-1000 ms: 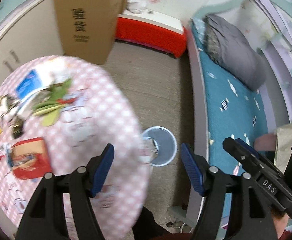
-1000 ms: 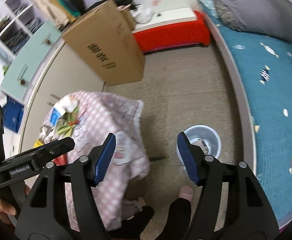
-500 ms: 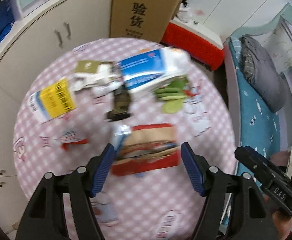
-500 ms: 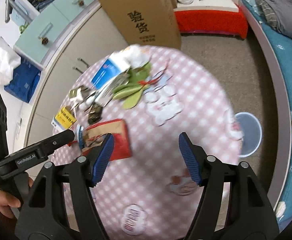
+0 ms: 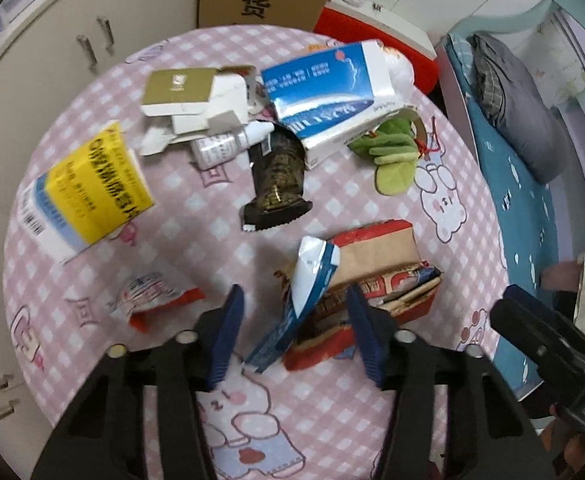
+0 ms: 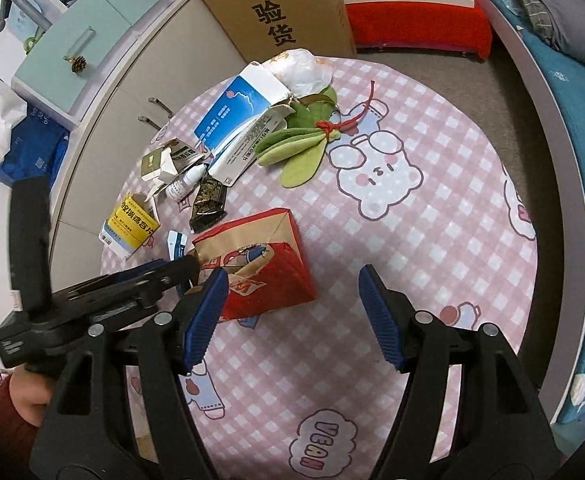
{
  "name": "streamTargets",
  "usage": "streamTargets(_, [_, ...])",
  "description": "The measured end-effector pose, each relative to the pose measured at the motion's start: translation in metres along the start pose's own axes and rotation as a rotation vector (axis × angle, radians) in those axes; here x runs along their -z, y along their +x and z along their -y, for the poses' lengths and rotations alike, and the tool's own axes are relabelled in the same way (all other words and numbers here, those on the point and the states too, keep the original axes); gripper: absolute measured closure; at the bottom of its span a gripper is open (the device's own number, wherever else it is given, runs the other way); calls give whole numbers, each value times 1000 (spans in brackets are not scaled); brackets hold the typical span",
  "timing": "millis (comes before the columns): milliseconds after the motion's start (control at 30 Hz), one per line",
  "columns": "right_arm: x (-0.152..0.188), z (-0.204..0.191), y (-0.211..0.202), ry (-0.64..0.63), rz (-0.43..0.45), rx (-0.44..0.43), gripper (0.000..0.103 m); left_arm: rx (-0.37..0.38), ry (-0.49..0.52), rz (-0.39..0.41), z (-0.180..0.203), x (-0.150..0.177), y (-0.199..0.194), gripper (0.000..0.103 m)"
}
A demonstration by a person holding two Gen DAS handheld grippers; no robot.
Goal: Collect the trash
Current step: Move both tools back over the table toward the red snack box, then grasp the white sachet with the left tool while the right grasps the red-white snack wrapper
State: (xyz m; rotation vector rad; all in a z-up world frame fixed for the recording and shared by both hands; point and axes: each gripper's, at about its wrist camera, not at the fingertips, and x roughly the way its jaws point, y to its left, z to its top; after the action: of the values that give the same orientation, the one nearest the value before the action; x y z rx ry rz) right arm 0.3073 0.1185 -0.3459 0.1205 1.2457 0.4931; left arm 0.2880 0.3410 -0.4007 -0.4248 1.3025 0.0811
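Observation:
Trash lies on a round table with a pink checked cloth [image 5: 372, 420] [image 6: 432, 260]. My left gripper [image 5: 294, 316] points down over a blue-white wrapper [image 5: 308, 280] and the edge of a red-and-brown paper bag [image 5: 376, 264] [image 6: 252, 256]. Its jaws are closing with both between them, and the left pad is still apart from the wrapper. My right gripper [image 6: 292, 300] stands open just right of the bag. Further back lie a black-gold wrapper [image 5: 278, 176], a yellow box [image 5: 88, 188], a blue-white box [image 5: 324, 96], a small white bottle [image 5: 224, 144], green leaves [image 5: 392, 152] and a red-white wrapper [image 5: 152, 296].
A tall cardboard box [image 6: 280, 12] stands behind the table beside white cabinets [image 5: 52, 48]. A red bench [image 6: 416, 28] sits at the back. A bed with a teal cover [image 6: 572, 100] runs along the right. A hand in a red sleeve [image 6: 24, 404] holds the left gripper.
Both grippers swung from the floor and the bin to above the table, then sank closer to the trash. The left jaws have narrowed around the wrapper and bag edge.

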Motion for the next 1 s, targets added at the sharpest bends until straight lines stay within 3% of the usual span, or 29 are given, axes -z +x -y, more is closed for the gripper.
streamTargets(33, [-1, -3, 0, -5, 1, 7, 36, 0, 0, -6, 0, -1, 2, 91])
streamTargets(100, [-3, -11, 0, -32, 10, 19, 36, 4, -6, -2, -2, -1, -1, 93])
streamTargets(267, [-7, -48, 6, -161, 14, 15, 36, 34, -11, 73, -16, 9, -39, 95])
streamTargets(500, [0, -130, 51, -427, -71, -71, 36, -67, -137, 141, -81, 31, -83, 95])
streamTargets(600, [10, -163, 77, -571, -135, -97, 36, -117, -188, 131, -109, 39, -85, 95])
streamTargets(767, [28, -201, 115, -794, -176, -80, 36, -125, -250, 103, -134, 45, -77, 95])
streamTargets(900, [32, -214, 142, -860, -205, -42, 36, -122, -266, 81, -138, 44, -63, 95])
streamTargets(1000, [25, -209, 157, -810, -238, -46, 38, -122, -268, 75, -138, 45, -59, 95])
